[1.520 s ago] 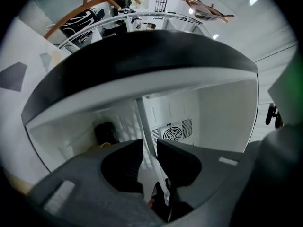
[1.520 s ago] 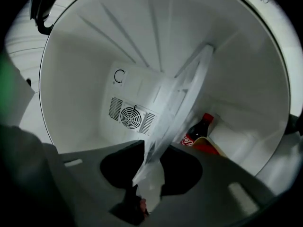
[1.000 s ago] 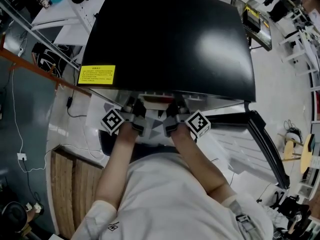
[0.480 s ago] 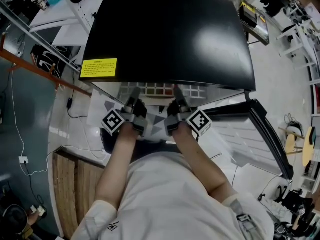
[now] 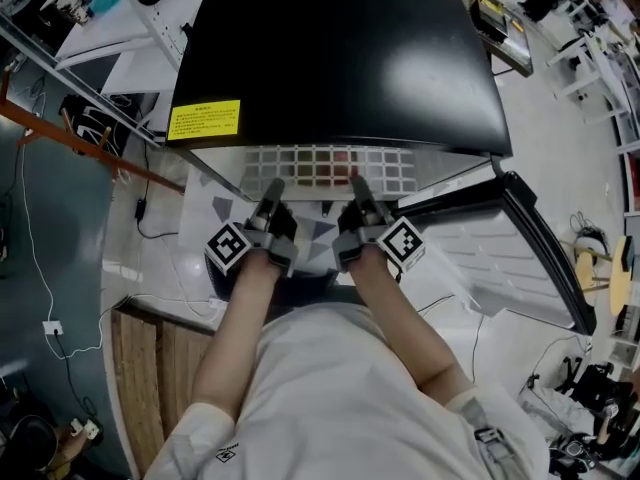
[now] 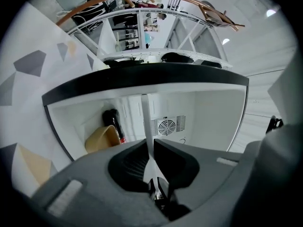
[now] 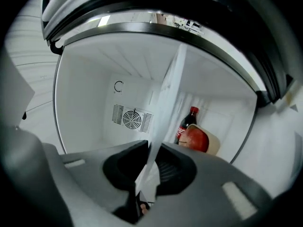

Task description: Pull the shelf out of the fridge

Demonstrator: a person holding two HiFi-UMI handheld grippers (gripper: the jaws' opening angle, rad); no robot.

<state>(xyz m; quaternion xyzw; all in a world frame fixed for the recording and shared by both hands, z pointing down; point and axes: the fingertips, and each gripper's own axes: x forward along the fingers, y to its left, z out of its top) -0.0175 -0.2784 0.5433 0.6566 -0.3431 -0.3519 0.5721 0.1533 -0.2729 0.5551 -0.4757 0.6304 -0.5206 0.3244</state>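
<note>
Workshop floor surrounds the black-topped fridge (image 5: 340,58), and its white grid shelf (image 5: 325,166) juts partway out of the open front. The left gripper (image 5: 272,193) is clamped on the shelf's near edge, its jaws pinching the thin rim. Just beside it, the right gripper (image 5: 358,188) grips the same edge. Deep inside, a cola bottle (image 7: 185,122) stands by a tan bowl (image 7: 214,144) holding an apple (image 7: 196,138).

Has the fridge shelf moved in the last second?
Yes. The shelf has slid out toward the person: more of it shows past the fridge's black top.
</note>
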